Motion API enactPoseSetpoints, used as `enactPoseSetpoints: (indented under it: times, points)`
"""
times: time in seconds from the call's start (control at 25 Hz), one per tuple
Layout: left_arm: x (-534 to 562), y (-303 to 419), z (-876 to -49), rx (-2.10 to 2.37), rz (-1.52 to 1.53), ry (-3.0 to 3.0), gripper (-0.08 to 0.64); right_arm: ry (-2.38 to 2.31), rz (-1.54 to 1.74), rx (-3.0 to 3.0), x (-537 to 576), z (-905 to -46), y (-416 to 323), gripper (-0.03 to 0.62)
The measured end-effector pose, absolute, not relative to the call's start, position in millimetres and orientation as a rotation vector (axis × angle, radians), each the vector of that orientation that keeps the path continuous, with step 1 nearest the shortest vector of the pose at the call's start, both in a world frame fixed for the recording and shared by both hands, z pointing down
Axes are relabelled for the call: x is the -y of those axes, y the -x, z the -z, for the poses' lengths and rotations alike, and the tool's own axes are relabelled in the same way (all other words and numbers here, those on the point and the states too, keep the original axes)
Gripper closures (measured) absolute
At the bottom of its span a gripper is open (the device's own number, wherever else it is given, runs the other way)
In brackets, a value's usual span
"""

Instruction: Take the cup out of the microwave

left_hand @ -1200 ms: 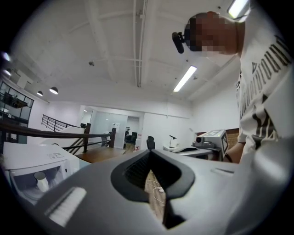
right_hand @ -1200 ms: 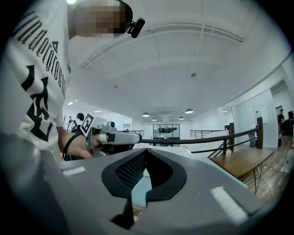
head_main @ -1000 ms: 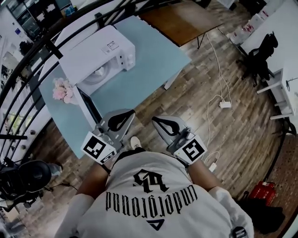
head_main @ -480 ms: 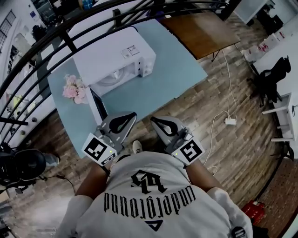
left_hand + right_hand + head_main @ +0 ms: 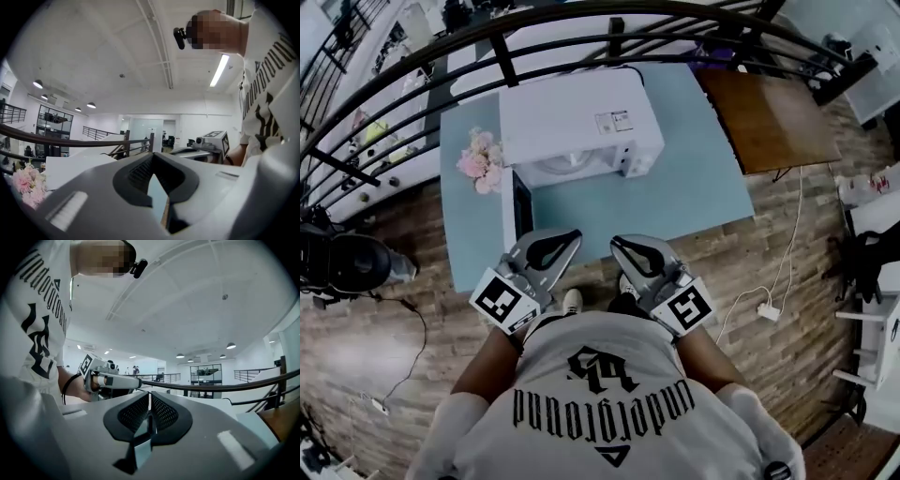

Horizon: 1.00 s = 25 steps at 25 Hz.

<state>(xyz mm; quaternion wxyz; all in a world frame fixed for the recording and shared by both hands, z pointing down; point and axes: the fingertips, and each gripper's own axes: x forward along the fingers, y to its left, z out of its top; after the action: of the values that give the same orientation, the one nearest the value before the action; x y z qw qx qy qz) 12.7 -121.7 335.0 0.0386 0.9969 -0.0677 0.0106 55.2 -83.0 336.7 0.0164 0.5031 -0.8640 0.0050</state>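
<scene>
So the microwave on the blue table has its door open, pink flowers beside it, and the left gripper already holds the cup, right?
Not quite. The left gripper holds nothing: the left gripper view shows its jaws together, nothing between them. The rest stands: microwave on the blue table, door open, pink flowers beside it.

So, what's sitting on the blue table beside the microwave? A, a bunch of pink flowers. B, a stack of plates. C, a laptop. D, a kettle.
A: the head view shows pink flowers on the blue table, right beside the white microwave.
</scene>
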Motion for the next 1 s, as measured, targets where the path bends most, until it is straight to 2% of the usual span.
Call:
enactPoseSetpoints:
  times: [0.56, 1.0]
  points:
    - [139, -75, -346, 0.734, -0.047, -3.053, 0.51, -1.081, -0.073, 2.901, 109, -364, -136, 0.586]
    - [159, -74, -365, 0.949, -0.128, -2.955, 0.509, -0.935, -0.182, 2.938, 142, -405, -144, 0.574]
